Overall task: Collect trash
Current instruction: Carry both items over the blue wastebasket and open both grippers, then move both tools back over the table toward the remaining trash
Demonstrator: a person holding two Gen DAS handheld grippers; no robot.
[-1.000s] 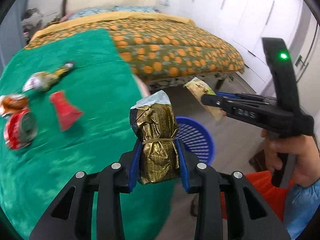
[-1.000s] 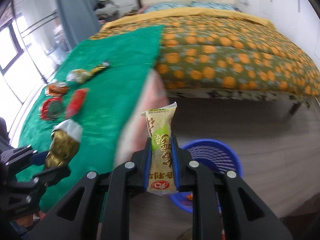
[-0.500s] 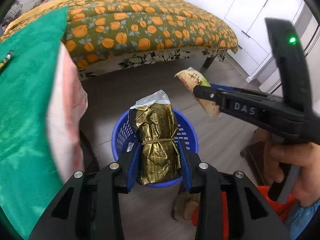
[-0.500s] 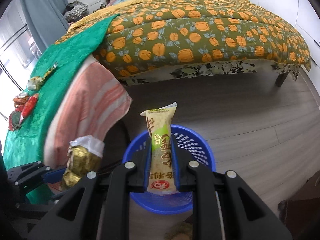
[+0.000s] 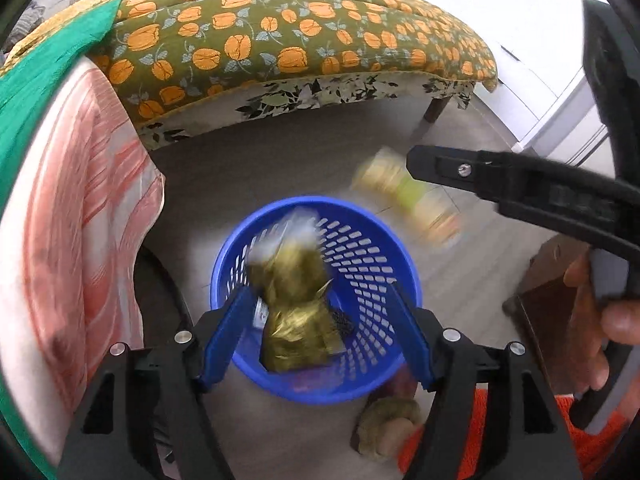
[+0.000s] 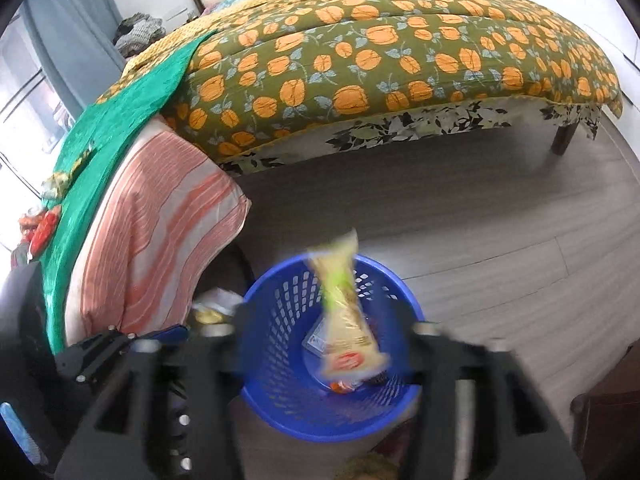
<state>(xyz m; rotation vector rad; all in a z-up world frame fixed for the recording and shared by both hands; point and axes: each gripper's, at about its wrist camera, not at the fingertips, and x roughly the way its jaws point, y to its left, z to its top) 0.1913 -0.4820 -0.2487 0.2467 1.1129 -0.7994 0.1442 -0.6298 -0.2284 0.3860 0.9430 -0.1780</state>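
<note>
Spreading across the top of both views, a bed [image 6: 400, 52] in an orange-flowered quilt dominates the room, with a green cloth [image 6: 120, 120] running down the left side and a pink striped sheet [image 6: 160, 232] hanging below it. Low in the centre of each frame, a blue perforated basket [image 5: 384, 264] stands on the grey floor. Over it, the left gripper [image 5: 316, 328] has its blue-padded jaws opening, the gold foil wrapper [image 5: 296, 312] blurred between them and clear of both pads, apparently dropping into the basket. The right gripper [image 6: 324, 344], itself smeared by motion, is likewise opening; its cream and green snack packet [image 6: 348, 312] hangs loose between the jaws, tilted, over the basket's mouth. In the left wrist view that same packet shows as a blur at centre right, just off the tip of the other tongs. Small scraps already lie at the bottom of the basket, too indistinct to name. At the far left edge of the right wrist view, a few red and gold wrappers [image 6: 44, 228] lie on the green cloth. Such wrappers look feather-light, crinkly and slick, likely to flutter off course or slip from a loose pinch; they are best taken across the bunched middle, where the foil gives the pads some bulk to bite on.
</note>
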